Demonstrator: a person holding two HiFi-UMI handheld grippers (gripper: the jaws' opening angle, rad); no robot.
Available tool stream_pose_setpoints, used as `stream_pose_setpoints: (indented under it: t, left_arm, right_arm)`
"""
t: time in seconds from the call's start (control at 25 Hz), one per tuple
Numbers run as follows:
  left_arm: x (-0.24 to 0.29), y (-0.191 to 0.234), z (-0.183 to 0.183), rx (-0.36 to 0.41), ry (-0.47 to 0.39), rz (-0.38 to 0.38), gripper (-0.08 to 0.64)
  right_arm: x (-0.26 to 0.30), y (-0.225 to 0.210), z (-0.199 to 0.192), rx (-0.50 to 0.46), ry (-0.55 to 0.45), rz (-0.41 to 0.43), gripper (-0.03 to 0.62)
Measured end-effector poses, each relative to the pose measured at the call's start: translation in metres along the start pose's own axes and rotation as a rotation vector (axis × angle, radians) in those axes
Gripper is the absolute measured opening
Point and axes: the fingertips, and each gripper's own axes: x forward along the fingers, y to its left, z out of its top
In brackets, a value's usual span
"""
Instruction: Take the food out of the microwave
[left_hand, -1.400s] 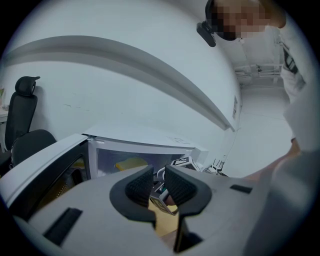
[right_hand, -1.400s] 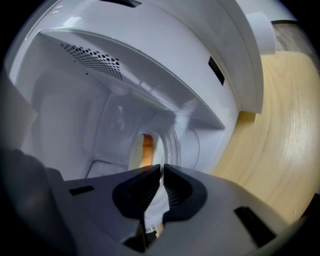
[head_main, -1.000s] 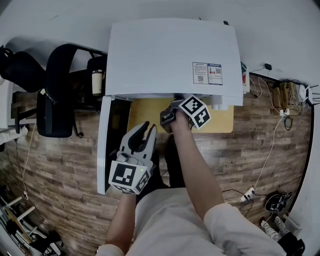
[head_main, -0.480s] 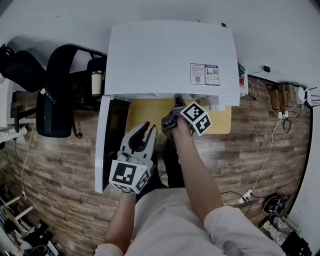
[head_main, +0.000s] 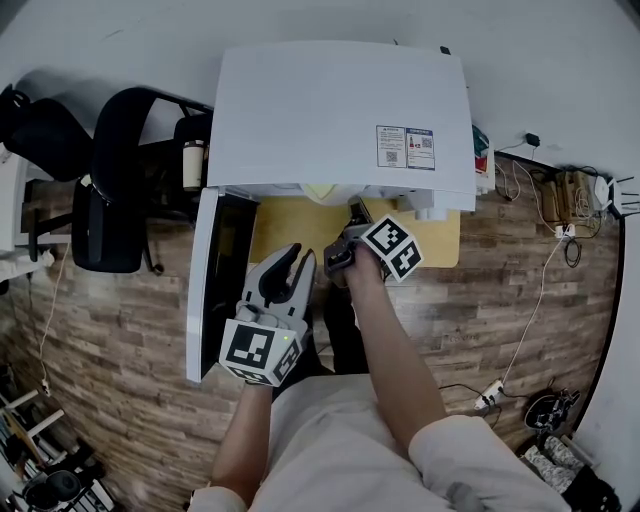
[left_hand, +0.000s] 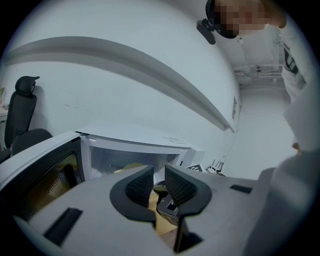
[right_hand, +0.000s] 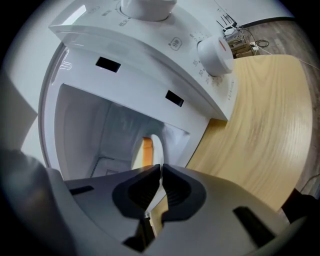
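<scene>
A white microwave (head_main: 340, 110) stands on a wooden table (head_main: 290, 225), its door (head_main: 205, 290) swung open to the left. My right gripper (head_main: 352, 214) is at the oven's mouth, shut on the thin rim of a white plate (right_hand: 156, 147). The right gripper view shows the jaws (right_hand: 161, 172) pinching that rim, with an orange piece of food (right_hand: 147, 151) on the plate inside the cavity. A pale plate edge (head_main: 318, 192) peeks from under the oven's top. My left gripper (head_main: 287, 262) hovers in front of the door, jaws a little apart, holding nothing (left_hand: 159, 182).
The control panel with a round knob (right_hand: 215, 55) sits to the right of the cavity. A black office chair (head_main: 115, 190) and a cup (head_main: 193, 165) are to the left of the microwave. Cables and a power strip (head_main: 560, 190) lie on the wood floor at right.
My right gripper has drawn back from the microwave opening towards the person, and a pale plate edge now shows at the mouth. The left gripper has stayed put.
</scene>
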Motion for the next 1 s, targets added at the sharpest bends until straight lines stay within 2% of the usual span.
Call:
stream_pose_setpoints:
  t: [0.72,1.0]
  left_arm:
    - [0.002,-0.003,-0.005,-0.008,0.007,0.023,0.061]
    - [0.002,-0.002,-0.004,-0.009,-0.002,0.047,0.061]
  right_arm:
    - [0.013,0.001,0.004,0.079,0.034,0.063,0.037]
    - [0.019,0.003,0.004,0.061,0.05,0.064,0.016]
